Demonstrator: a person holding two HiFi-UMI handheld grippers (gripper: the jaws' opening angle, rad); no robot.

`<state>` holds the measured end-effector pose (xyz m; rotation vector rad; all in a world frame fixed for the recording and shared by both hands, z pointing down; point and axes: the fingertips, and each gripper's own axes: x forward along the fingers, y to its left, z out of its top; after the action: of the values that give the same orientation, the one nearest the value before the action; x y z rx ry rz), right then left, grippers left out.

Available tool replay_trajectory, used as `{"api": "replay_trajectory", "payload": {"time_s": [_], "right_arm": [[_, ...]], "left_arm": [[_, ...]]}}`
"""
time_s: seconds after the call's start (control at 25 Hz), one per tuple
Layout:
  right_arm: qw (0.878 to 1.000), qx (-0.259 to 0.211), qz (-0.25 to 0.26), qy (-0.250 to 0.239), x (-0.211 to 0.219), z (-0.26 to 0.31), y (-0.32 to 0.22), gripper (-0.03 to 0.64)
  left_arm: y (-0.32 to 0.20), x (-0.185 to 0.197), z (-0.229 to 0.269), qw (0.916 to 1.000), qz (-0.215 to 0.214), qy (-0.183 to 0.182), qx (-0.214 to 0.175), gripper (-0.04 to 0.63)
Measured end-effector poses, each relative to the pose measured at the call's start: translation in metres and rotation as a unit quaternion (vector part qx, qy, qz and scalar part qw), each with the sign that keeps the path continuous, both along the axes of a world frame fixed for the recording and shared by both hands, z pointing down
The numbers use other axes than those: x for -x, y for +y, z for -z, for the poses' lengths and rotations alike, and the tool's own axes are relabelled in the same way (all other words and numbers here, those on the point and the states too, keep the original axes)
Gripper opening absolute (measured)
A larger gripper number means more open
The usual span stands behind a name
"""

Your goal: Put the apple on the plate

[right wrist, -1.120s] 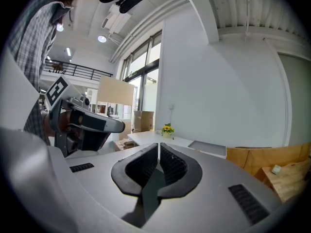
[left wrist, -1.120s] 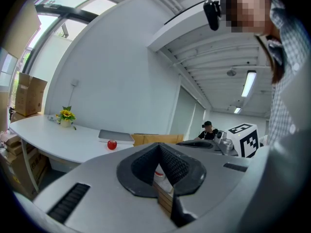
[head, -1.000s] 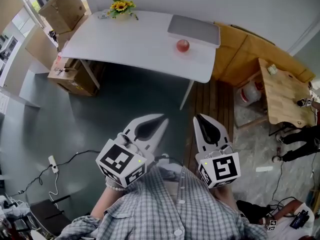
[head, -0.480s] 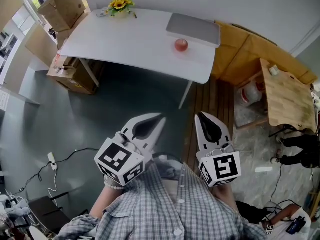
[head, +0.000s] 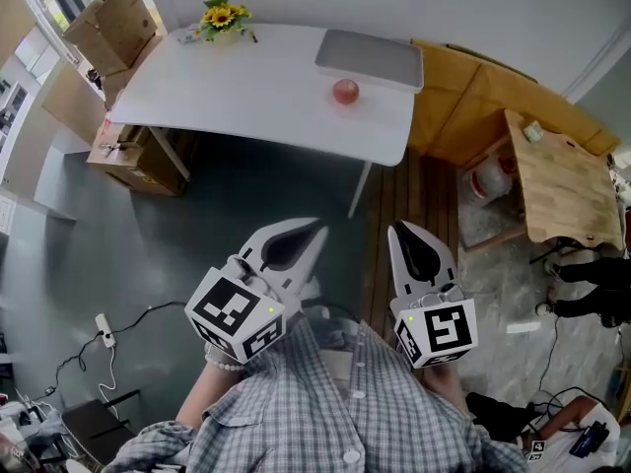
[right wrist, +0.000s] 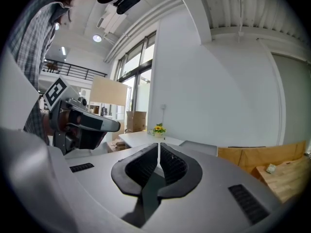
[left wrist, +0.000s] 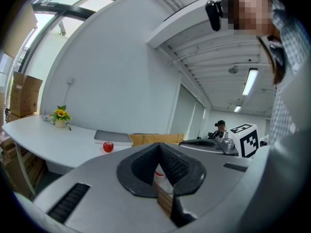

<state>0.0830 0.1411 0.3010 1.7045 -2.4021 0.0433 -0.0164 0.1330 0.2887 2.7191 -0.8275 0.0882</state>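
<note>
A red apple point(head: 345, 92) sits on the white table point(head: 246, 87), just in front of a flat grey slab point(head: 370, 59); no plate shows in any view. Both grippers hang low over the floor, well short of the table and close to the person's checked shirt. My left gripper point(head: 314, 231) is shut and holds nothing. My right gripper point(head: 398, 231) is likewise shut and holds nothing. In the left gripper view the apple point(left wrist: 108, 146) shows small and far off, left of the closed jaws. The right gripper view does not show the apple.
A small pot of sunflowers point(head: 219, 15) stands at the table's far left corner. Cardboard boxes point(head: 133, 151) sit by its left end. A wooden panel point(head: 463, 97) and a wooden bench point(head: 557, 180) lie to the right. Cables point(head: 108, 323) trail on the grey floor.
The table and the apple have slid a little to the left in the head view. Both grippers stay shut in nearly the same place.
</note>
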Motion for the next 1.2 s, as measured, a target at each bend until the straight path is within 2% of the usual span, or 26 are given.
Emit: {"api": "replay_trajectory", "payload": {"time_s": [0.24,0.6,1.2], "right_arm": [[1.000,0.004,-0.003,0.004,-0.001,-0.007,-0.015,0.029],[1.000,0.012,0.004,0.011,-0.006,-0.008,-0.069,0.029],[0.998,0.036,-0.041,0.004,-0.029,-0.013,-0.171,0.029]], "left_arm": [[-0.017,-0.003,-0.005,1.0000,-0.008,0.000,0.001,0.009],[-0.070,-0.013,-0.009,0.9999,-0.009,0.002,0.014,0.009],[-0.183,-0.035,-0.012,0.9982,-0.049,-0.001,0.033,0.009]]}}
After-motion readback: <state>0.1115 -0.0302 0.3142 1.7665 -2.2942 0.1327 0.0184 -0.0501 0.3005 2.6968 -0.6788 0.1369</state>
